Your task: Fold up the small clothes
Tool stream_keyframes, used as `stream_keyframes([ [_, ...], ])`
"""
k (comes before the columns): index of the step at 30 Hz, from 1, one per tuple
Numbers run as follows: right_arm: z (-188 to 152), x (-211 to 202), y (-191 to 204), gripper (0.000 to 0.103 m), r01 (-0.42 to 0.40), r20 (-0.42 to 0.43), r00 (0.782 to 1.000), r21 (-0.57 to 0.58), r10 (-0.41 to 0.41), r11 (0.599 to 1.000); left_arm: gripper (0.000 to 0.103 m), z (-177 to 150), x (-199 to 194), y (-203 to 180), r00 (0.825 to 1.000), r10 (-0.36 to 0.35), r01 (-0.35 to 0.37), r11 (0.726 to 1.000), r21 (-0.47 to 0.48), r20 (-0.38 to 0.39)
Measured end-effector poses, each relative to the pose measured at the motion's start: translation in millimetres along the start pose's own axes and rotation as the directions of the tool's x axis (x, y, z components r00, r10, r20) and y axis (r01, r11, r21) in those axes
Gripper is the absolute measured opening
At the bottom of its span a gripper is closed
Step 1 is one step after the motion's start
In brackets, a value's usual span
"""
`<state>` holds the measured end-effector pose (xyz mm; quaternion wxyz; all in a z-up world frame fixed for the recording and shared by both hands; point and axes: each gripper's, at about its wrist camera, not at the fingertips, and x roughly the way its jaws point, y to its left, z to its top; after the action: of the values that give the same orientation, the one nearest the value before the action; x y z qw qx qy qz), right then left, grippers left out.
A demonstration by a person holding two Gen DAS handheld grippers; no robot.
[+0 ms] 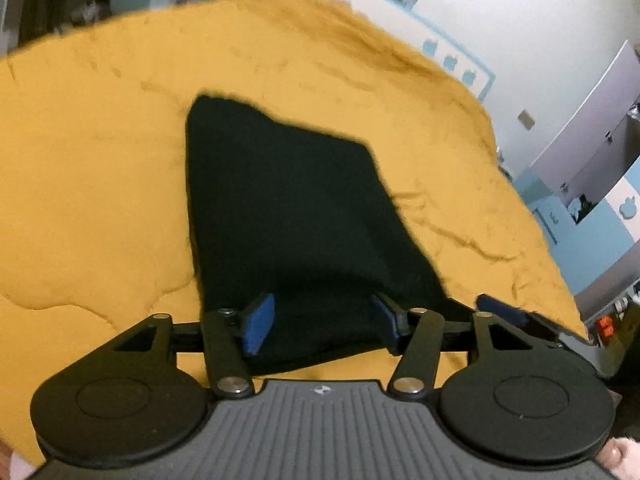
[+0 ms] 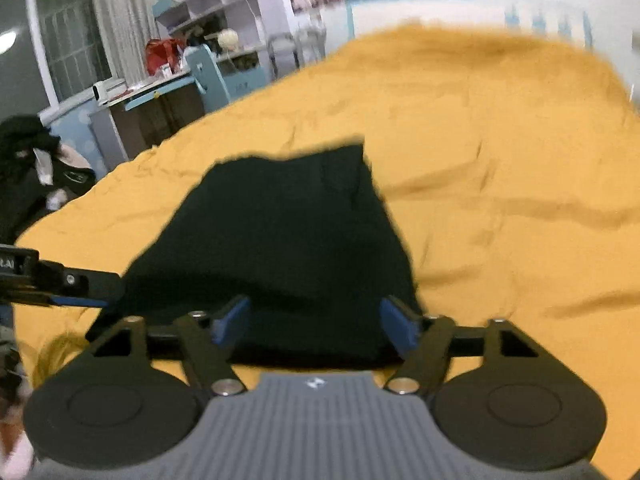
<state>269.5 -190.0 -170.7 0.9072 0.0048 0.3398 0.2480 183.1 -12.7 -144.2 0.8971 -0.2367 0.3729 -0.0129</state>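
A small black garment (image 1: 288,216) lies flat on the mustard-yellow bedspread (image 1: 88,184), narrowing away from me. My left gripper (image 1: 324,326) is open with its blue pads on either side of the garment's near edge. My right gripper (image 2: 316,326) is open the same way over the near edge of the garment (image 2: 288,232). The right gripper's blue-tipped finger shows at the right in the left wrist view (image 1: 502,308). The left gripper shows at the left edge of the right wrist view (image 2: 60,284). Whether the pads touch the cloth is unclear.
The bedspread (image 2: 500,168) is wrinkled all around the garment. A heap of dark clothes (image 2: 36,176) lies off the bed's left edge. Shelves and a blue desk (image 2: 208,76) stand beyond the bed. White walls with blue decals (image 1: 456,60) are behind.
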Motion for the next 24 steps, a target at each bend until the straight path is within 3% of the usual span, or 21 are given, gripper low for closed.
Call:
stream_keyframes([
  [4,18.9,-45.4,33.6,0.082,0.060,0.069,0.996,-0.030,-0.058,0.998,0.088,-10.3,-40.2,-26.0,0.996,0.045,-0.048,0.998,0.031,0.078],
  [9,24.3,-86.4,68.2,0.082,0.044,0.029,0.999,-0.009,-0.043,0.999,0.090,-30.9,-79.5,-55.1,0.985,0.101,-0.113,0.991,0.076,0.143],
  [15,10.2,-120.1,92.2,0.082,0.106,0.029,0.994,-0.027,-0.105,0.994,0.090,-42.3,-99.9,-64.2,0.973,0.190,-0.200,0.978,0.058,0.134],
  [19,2.5,-129.7,92.3,0.082,0.092,0.007,0.996,0.015,-0.092,0.996,0.090,-45.2,-104.7,-67.0,0.963,0.232,-0.244,0.967,0.076,0.140],
  [24,-1.9,-135.9,94.6,0.082,0.113,0.001,0.994,0.024,-0.113,0.993,0.090,-46.4,-108.3,-65.9,0.963,0.232,-0.242,0.968,0.066,0.135],
])
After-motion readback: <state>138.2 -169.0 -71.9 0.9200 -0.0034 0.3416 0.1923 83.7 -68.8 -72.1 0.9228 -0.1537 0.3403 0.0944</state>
